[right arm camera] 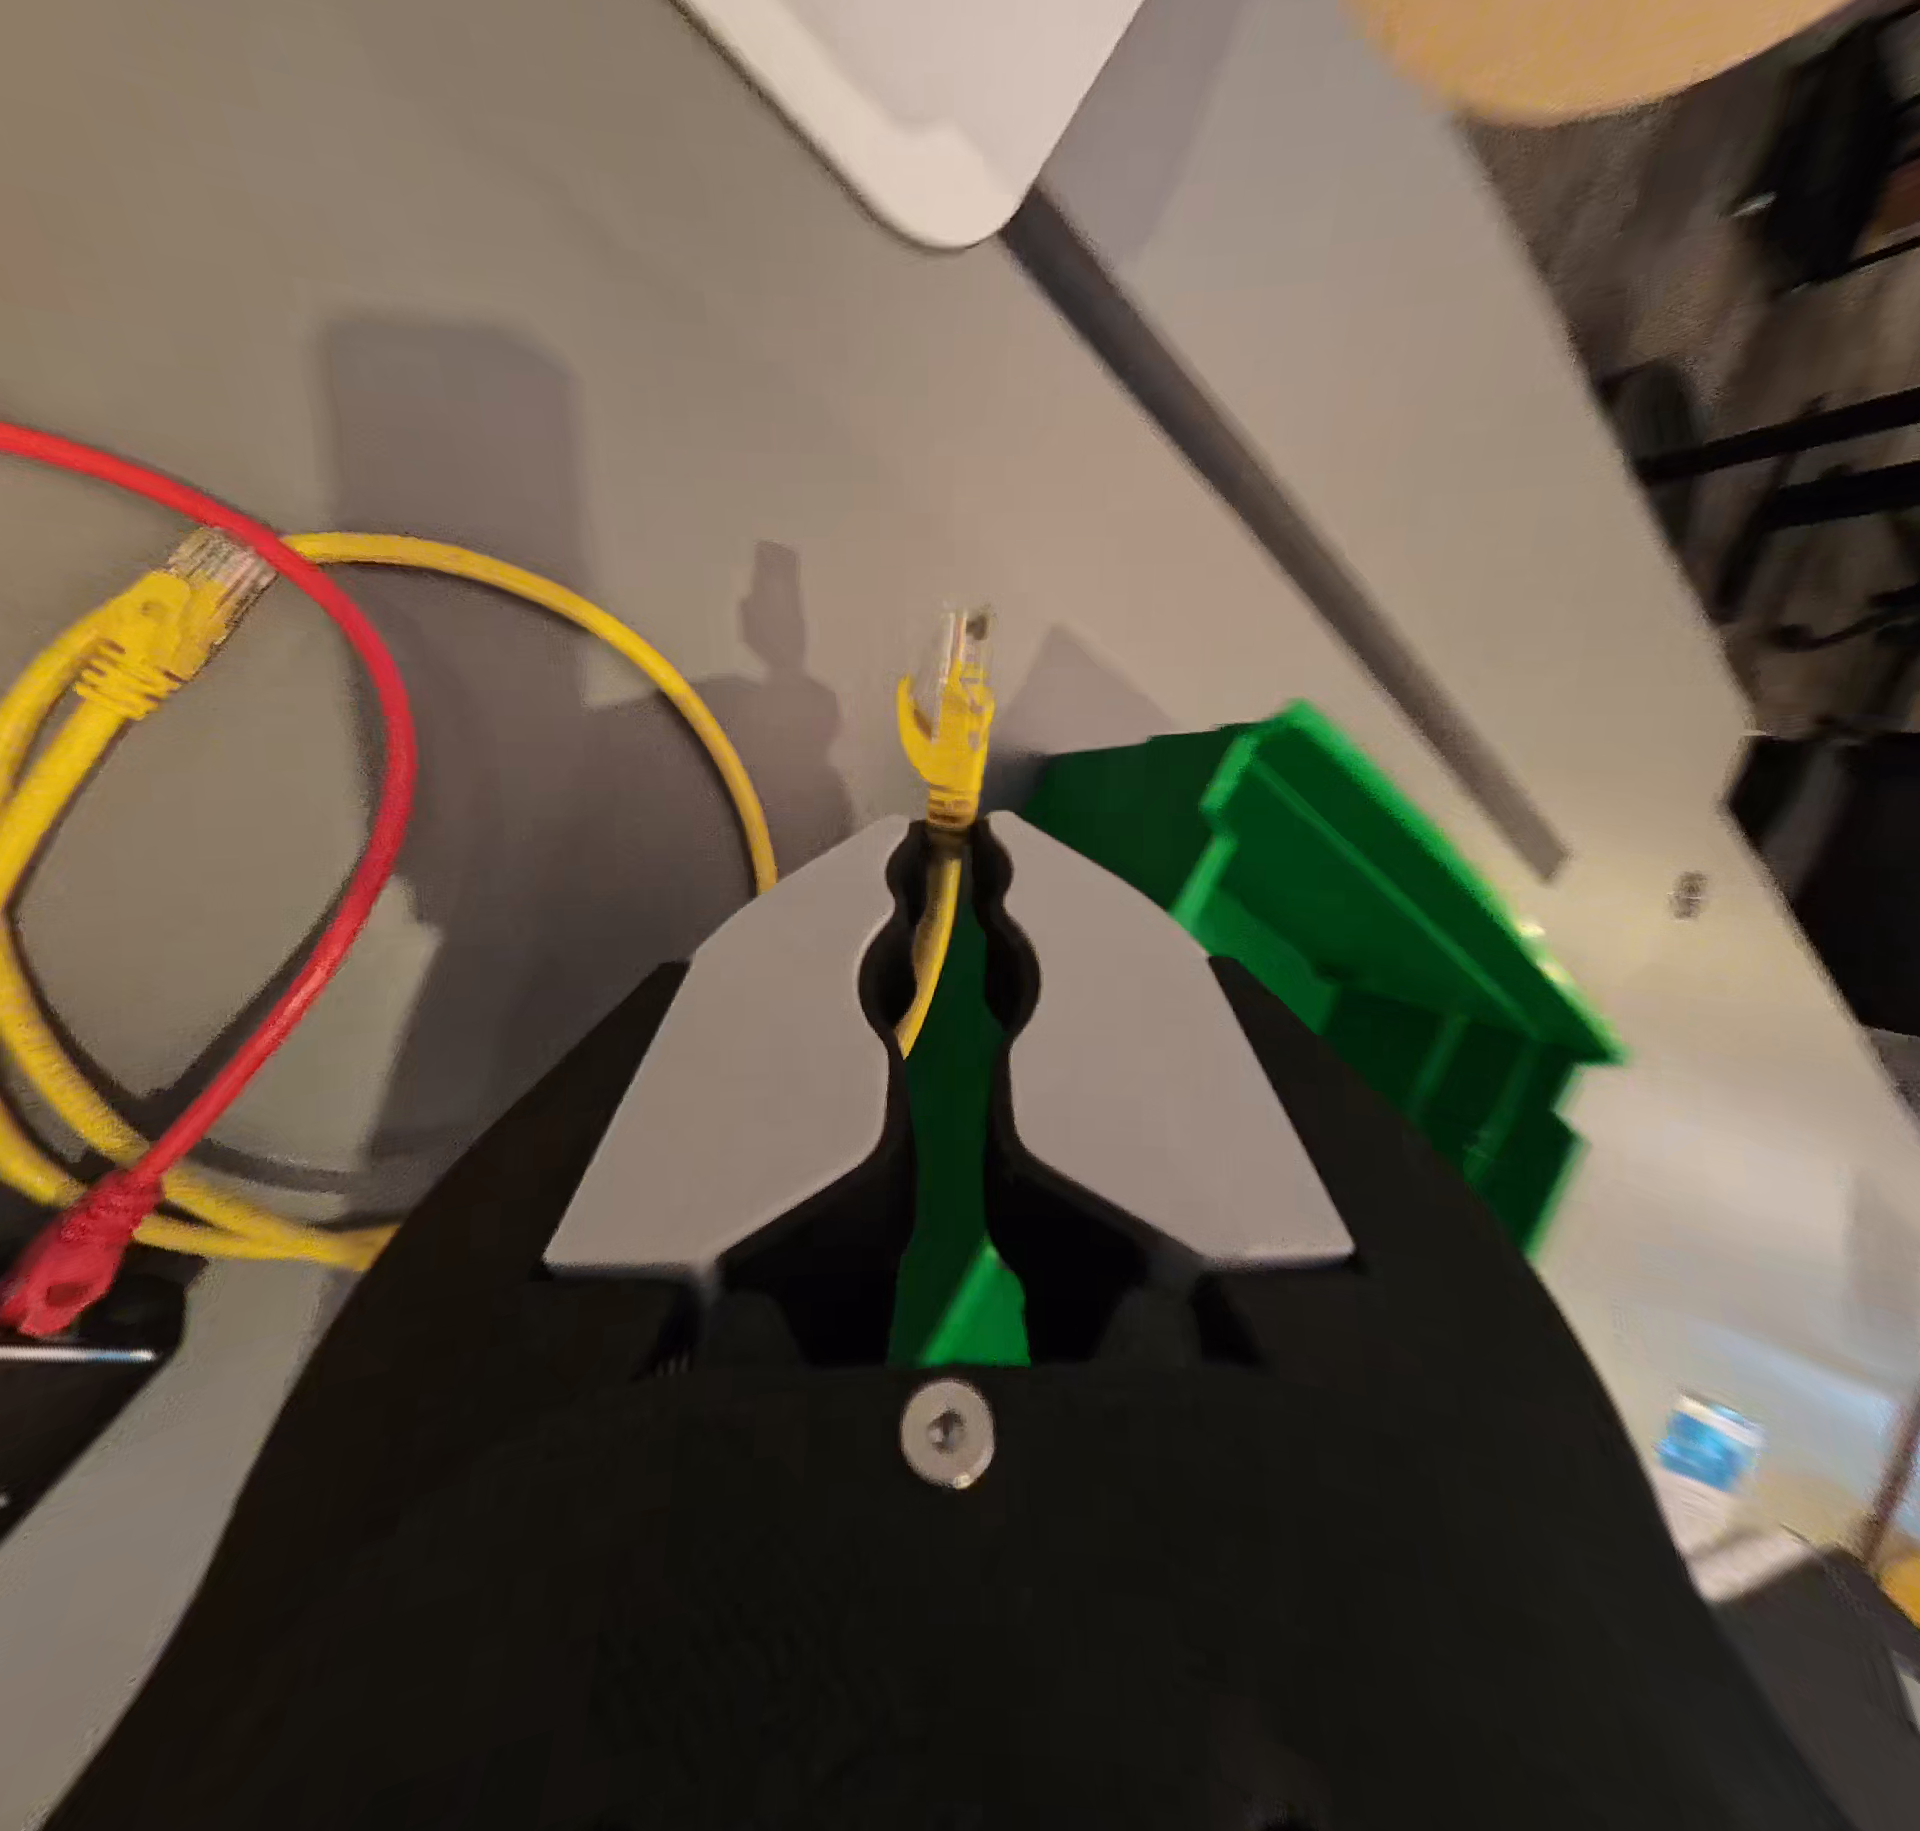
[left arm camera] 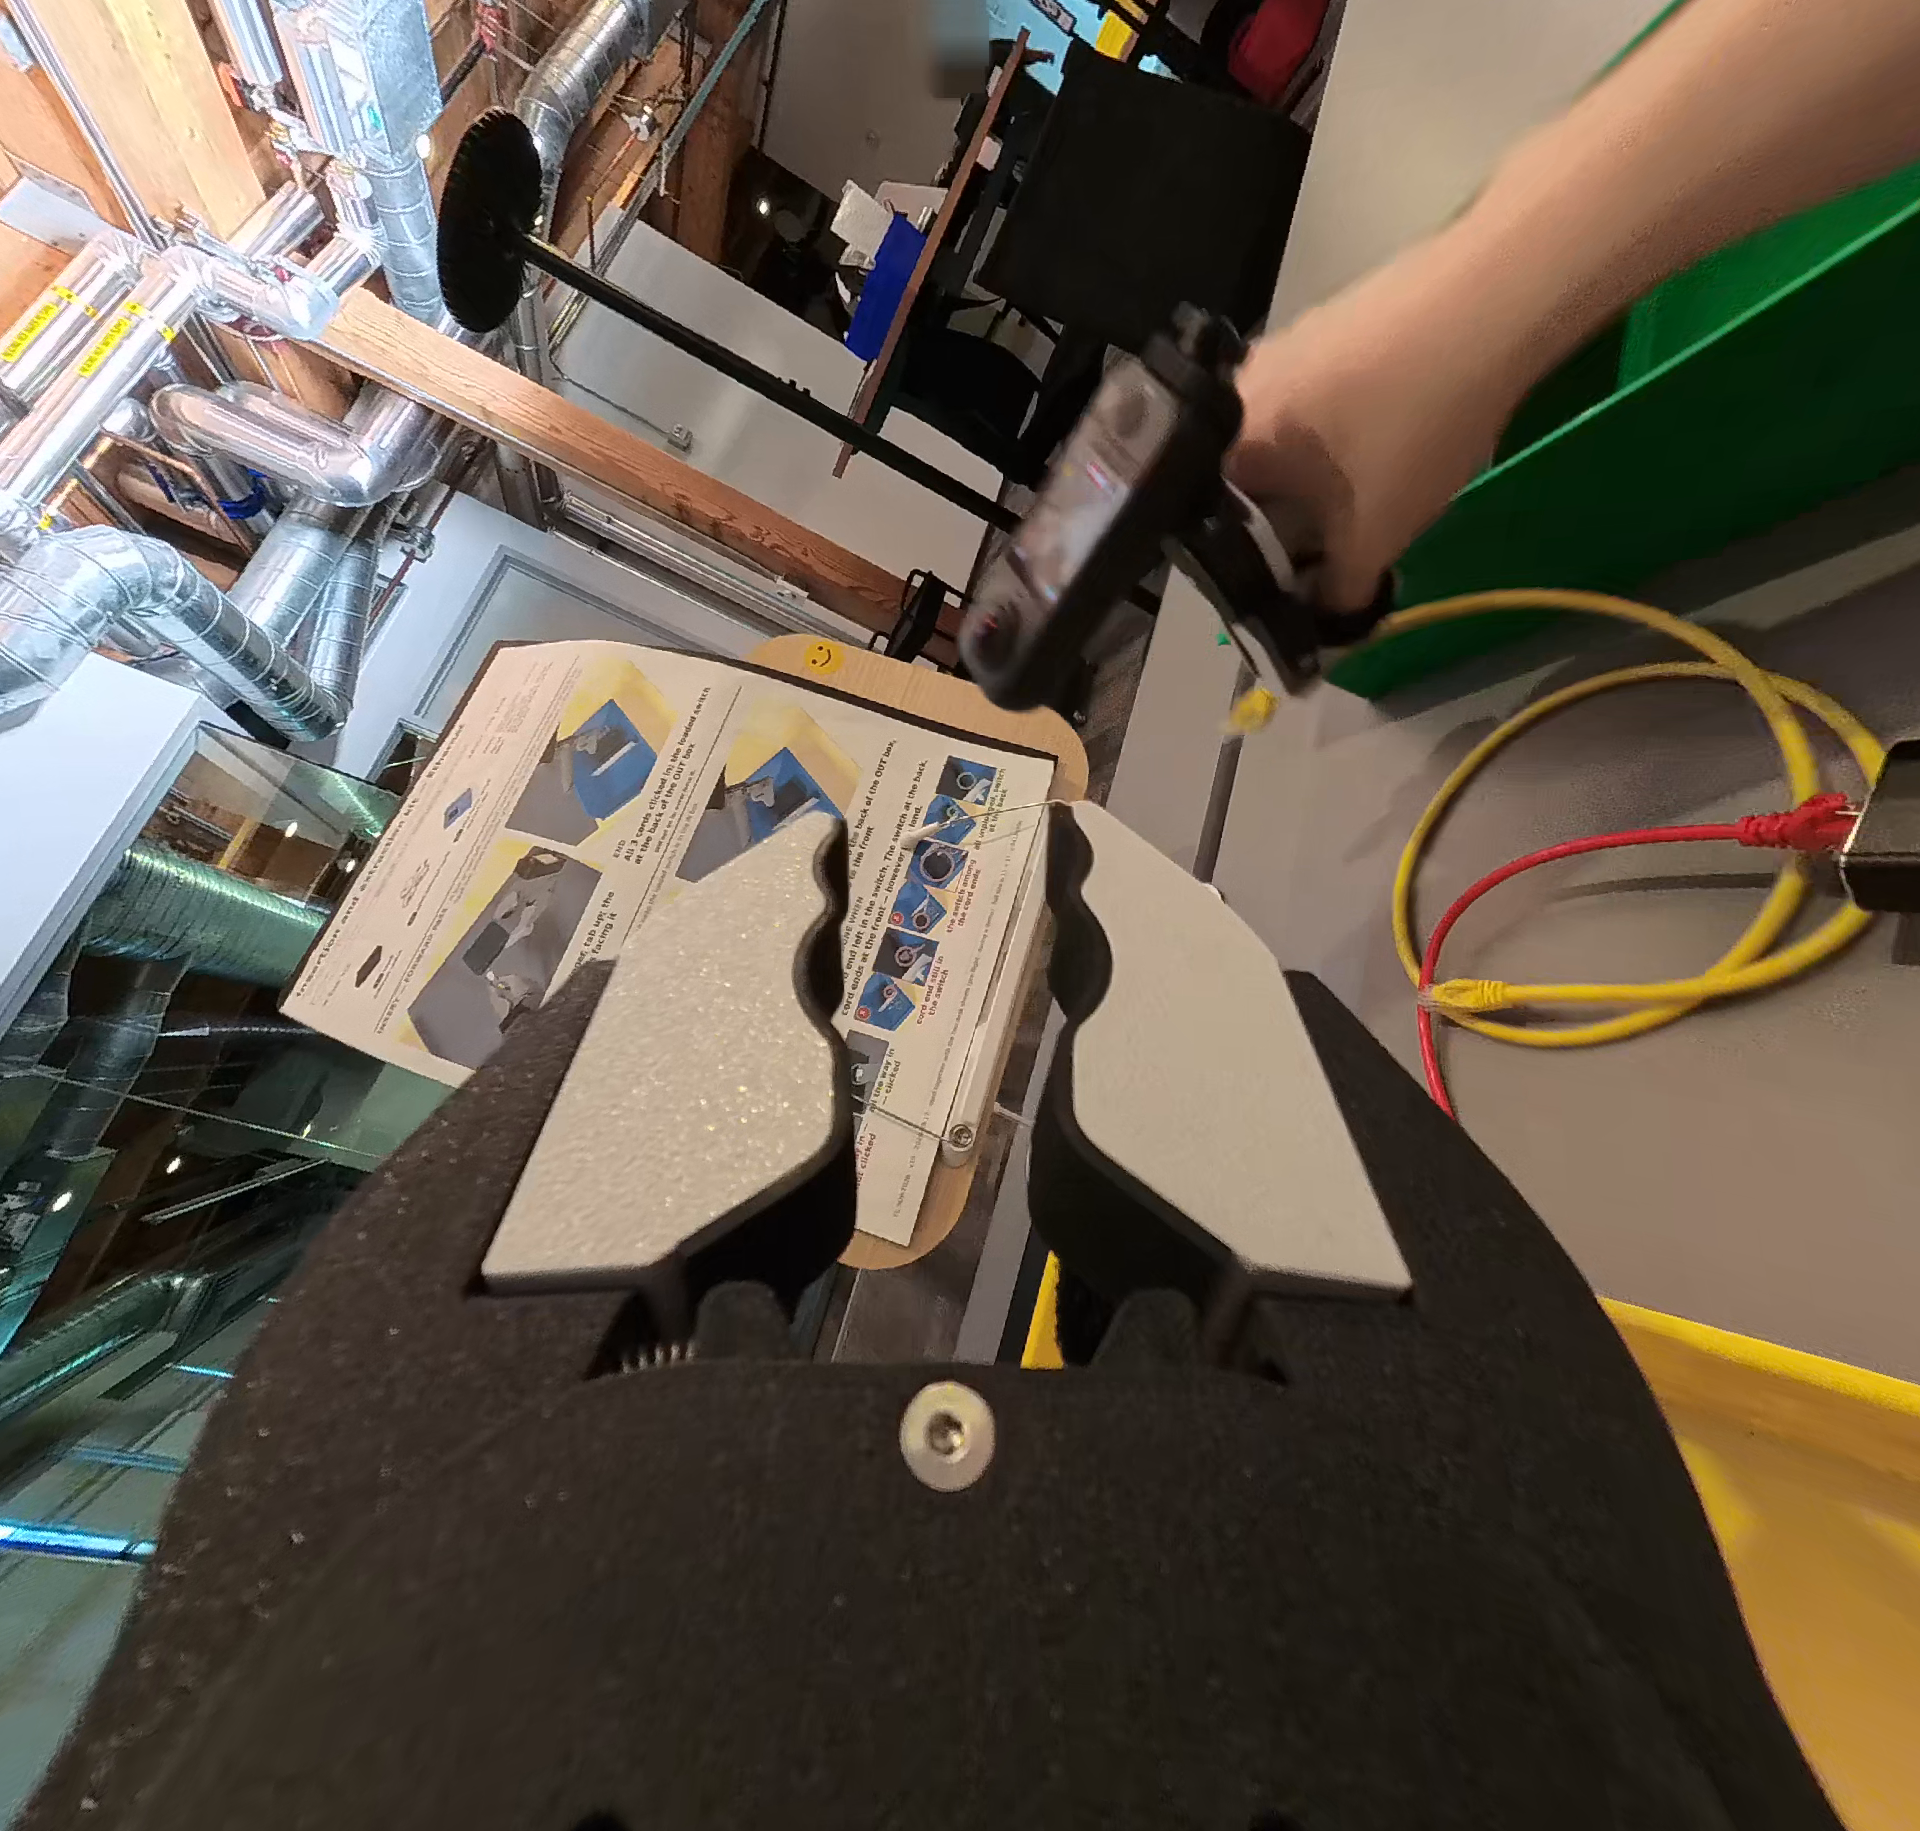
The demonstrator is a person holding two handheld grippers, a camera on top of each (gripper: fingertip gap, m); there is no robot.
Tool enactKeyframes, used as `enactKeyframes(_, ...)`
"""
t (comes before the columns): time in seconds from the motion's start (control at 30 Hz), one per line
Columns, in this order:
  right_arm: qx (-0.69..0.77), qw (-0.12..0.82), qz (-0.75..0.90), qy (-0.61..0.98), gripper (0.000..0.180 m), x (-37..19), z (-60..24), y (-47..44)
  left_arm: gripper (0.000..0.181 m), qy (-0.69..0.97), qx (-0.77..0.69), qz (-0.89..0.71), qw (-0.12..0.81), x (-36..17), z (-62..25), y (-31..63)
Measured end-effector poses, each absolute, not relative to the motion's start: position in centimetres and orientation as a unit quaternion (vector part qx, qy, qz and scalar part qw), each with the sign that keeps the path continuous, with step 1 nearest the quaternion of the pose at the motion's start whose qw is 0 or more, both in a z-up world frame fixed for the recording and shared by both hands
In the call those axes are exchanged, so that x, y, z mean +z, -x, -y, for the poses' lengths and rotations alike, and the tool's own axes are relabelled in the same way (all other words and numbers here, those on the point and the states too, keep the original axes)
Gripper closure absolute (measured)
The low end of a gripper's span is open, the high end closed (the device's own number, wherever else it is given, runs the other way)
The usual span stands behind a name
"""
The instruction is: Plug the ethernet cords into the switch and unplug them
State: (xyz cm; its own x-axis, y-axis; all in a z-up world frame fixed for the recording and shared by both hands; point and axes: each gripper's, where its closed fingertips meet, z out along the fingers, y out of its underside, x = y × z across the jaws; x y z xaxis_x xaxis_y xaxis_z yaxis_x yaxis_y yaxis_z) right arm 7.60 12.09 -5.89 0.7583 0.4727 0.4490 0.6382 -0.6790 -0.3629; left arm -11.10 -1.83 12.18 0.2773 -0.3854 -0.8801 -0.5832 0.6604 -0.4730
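My right gripper [right arm camera: 951, 820] is shut on a yellow ethernet cord just behind its plug [right arm camera: 948, 701], which sticks out past the fingertips above the grey table. The left wrist view shows that gripper [left arm camera: 1283, 685] in a hand, with the yellow plug [left arm camera: 1250, 709] at its tip. A second yellow plug [right arm camera: 171, 628] lies loose on the table at left, also visible in the left wrist view [left arm camera: 1470, 995]. A red cord [right arm camera: 343, 846] has its plug [left arm camera: 1803, 825] in the black switch [left arm camera: 1886, 836]. My left gripper [left arm camera: 945, 836] is open and empty, held up off the table.
A green bin [right arm camera: 1382, 940] stands on the grey table [right arm camera: 623, 327] right of my right gripper; it also shows in the left wrist view [left arm camera: 1714, 451]. A yellow bin [left arm camera: 1787, 1449] is at lower right. An instruction sheet on a wooden clipboard [left arm camera: 707, 846] stands ahead of my left gripper. There is about 30 cm between the tips of the two grippers.
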Motion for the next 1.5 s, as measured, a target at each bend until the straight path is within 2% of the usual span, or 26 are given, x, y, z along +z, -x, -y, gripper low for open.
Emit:
enactKeyframes(0.17, -0.244, 0.293, 0.329, 0.864, 0.170, 1.1, -12.1, -9.3, 0.145, 0.411, 0.078, -0.605, 0.677, 11.6, 1.6, 10.4)
enactKeyframes(0.5, -0.361, 0.373, 0.389, 0.761, 0.170, 11.8, -11.6, -8.5, 0.145, 0.420, 0.079, -0.611, 0.666, 10.9, 1.2, 9.7)
enactKeyframes(0.83, -0.404, 0.430, 0.406, 0.698, 0.170, 23.2, -8.8, -5.4, 0.144, 0.446, 0.085, -0.604, 0.655, 10.1, -0.4, 10.0)
enactKeyframes(1.23, -0.472, 0.483, 0.383, 0.630, 0.170, 39.4, -3.3, -2.1, 0.144, 0.456, 0.090, -0.615, 0.636, 8.9, -1.0, 9.3)
enactKeyframes(1.5, -0.515, 0.497, 0.374, 0.590, 0.170, 46.0, 0.3, 0.7, 0.145, 0.470, 0.092, -0.628, 0.613, 7.4, -1.4, 8.4)
